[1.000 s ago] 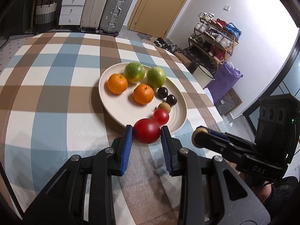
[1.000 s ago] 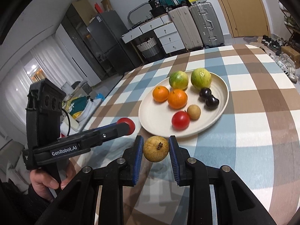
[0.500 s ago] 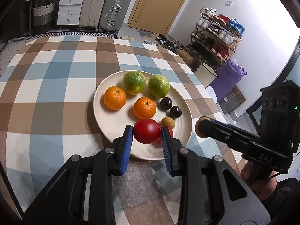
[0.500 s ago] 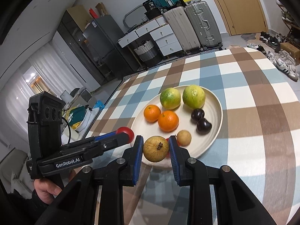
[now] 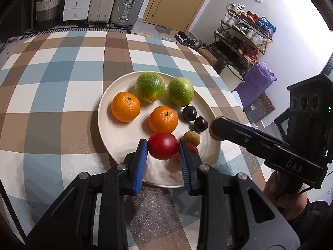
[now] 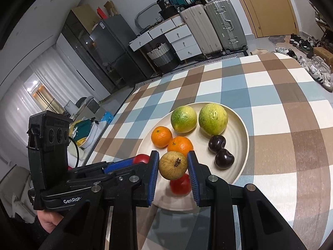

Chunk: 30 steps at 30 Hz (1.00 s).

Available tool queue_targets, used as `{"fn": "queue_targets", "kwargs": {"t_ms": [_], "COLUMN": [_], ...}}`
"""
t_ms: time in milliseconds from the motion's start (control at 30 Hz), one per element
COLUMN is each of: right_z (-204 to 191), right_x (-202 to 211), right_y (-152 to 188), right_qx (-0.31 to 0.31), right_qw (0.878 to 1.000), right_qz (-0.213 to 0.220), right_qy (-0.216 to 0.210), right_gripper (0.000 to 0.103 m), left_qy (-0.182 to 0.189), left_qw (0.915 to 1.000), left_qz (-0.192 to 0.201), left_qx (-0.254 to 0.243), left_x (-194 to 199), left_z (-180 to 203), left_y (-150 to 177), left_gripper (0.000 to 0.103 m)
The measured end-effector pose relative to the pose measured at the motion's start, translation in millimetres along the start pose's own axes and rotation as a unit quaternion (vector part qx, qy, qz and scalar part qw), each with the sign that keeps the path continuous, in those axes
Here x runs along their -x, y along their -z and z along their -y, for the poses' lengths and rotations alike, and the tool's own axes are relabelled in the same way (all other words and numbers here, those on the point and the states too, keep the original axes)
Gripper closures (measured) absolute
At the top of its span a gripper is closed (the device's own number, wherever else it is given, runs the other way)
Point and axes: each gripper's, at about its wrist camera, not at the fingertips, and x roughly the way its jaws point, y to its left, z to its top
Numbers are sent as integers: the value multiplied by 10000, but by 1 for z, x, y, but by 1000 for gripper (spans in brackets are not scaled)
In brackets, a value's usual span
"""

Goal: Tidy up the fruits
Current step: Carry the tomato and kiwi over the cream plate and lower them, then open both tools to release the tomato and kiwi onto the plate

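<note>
My left gripper (image 5: 163,149) is shut on a red tomato (image 5: 163,148) above the near part of the cream plate (image 5: 116,137). My right gripper (image 6: 173,167) is shut on a tan round fruit (image 6: 173,168), also over the plate's (image 6: 239,162) near rim. On the plate lie two green citrus (image 5: 150,87), two oranges (image 5: 125,106), two dark plums (image 5: 189,113), a small tan fruit (image 5: 191,138) and a second red tomato (image 6: 180,185), half hidden behind the held fruits. In the left wrist view the right gripper's tip (image 5: 216,131) reaches in beside the plate's right rim.
The plate rests on a blue, brown and white checked tablecloth (image 5: 62,95). A person's hand (image 5: 285,195) holds the right gripper's handle. Suitcases (image 5: 129,2), drawers and a shoe rack (image 5: 245,35) stand beyond the table.
Both grippers moved forward with their fruits, from short of the plate's near rim to above the plate. Neither grip has changed.
</note>
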Motion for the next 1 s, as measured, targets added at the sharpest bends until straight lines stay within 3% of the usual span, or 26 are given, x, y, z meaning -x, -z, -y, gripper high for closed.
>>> {"fn": "queue_targets", "kwargs": {"t_ms": [533, 700, 1000], "right_z": [15, 20, 13], "right_x": [-24, -23, 1], "right_y": [-5, -5, -4], "right_qx": [-99, -166, -97], "right_qw": [9997, 9994, 9989], "right_qz": [-62, 21, 304], "right_qy": [235, 300, 338], "right_gripper": [74, 61, 57], "left_qy": [84, -20, -290], "left_qw": [9995, 9998, 9995], "left_qz": [-280, -182, 31], "left_qx": [99, 21, -81], "left_x": [-21, -16, 4], "left_z": [-2, 2, 3], "left_y": [-5, -8, -1], "left_gripper": [75, 75, 75]}}
